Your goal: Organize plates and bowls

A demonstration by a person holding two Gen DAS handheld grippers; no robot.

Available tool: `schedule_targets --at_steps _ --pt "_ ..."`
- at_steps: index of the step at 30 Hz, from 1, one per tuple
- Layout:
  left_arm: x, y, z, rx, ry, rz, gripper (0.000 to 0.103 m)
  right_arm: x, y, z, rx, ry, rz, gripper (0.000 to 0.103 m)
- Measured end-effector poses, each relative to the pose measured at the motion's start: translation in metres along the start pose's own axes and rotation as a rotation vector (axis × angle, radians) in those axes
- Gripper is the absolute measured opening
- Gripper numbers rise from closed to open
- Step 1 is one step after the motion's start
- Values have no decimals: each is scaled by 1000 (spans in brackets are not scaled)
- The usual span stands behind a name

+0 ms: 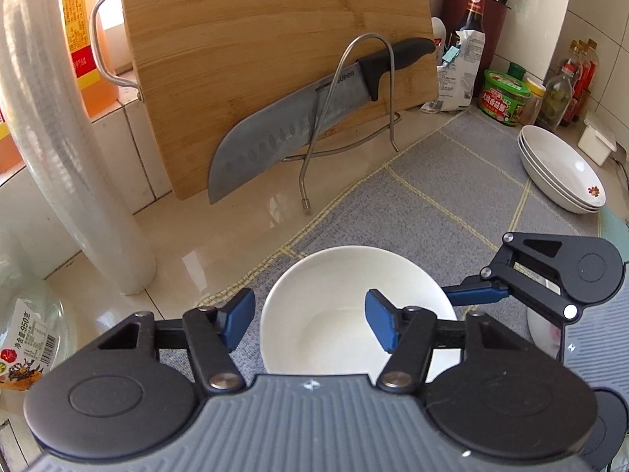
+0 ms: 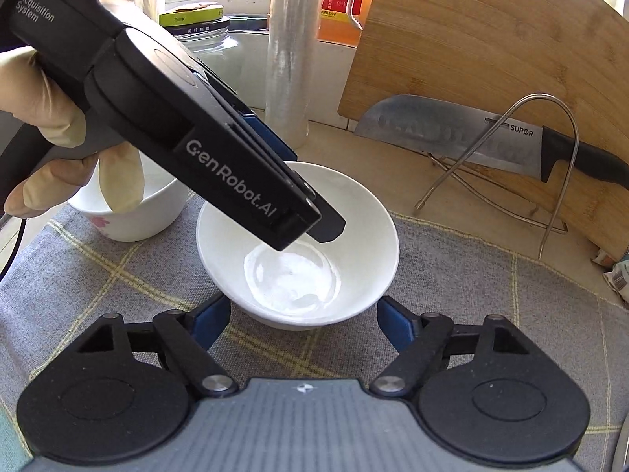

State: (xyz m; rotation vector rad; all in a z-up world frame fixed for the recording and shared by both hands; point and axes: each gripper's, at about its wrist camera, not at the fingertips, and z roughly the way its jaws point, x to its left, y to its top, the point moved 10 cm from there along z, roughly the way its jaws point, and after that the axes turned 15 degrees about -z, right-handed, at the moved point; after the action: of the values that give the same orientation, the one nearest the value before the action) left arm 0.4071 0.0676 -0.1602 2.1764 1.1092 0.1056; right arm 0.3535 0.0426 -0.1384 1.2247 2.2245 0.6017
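Note:
A plain white bowl point(image 1: 334, 306) point(image 2: 298, 251) sits on a grey checked mat point(image 1: 452, 204) point(image 2: 471, 299). My left gripper point(image 1: 310, 324) is open, its jaws straddling the bowl's left rim, one pad outside and one pad inside. In the right wrist view the left gripper's body point(image 2: 188, 118) reaches down over the bowl. My right gripper point(image 2: 302, 324) is open and empty, just in front of the bowl, and it shows in the left wrist view point(image 1: 511, 275) to the bowl's right. A stack of white plates point(image 1: 562, 169) lies far right. Another white bowl point(image 2: 129, 208) with a flower mark stands to the left.
A bamboo cutting board point(image 1: 275, 59) and a large knife point(image 1: 298, 126) lean in a wire rack point(image 1: 354, 110) behind the mat. A roll of cling film point(image 1: 59, 137) stands at the left. Sauce bottles and jars point(image 1: 507, 94) line the back right wall.

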Motion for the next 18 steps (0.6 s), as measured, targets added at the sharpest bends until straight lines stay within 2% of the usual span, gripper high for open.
schedule_targets --at_steps 6,18 --pt "-2 0 2 14 -12 13 54 1 -1 -6 -17 11 7 83" --pt "-1 0 3 17 -7 21 52 0 2 -7 -23 11 2 82"
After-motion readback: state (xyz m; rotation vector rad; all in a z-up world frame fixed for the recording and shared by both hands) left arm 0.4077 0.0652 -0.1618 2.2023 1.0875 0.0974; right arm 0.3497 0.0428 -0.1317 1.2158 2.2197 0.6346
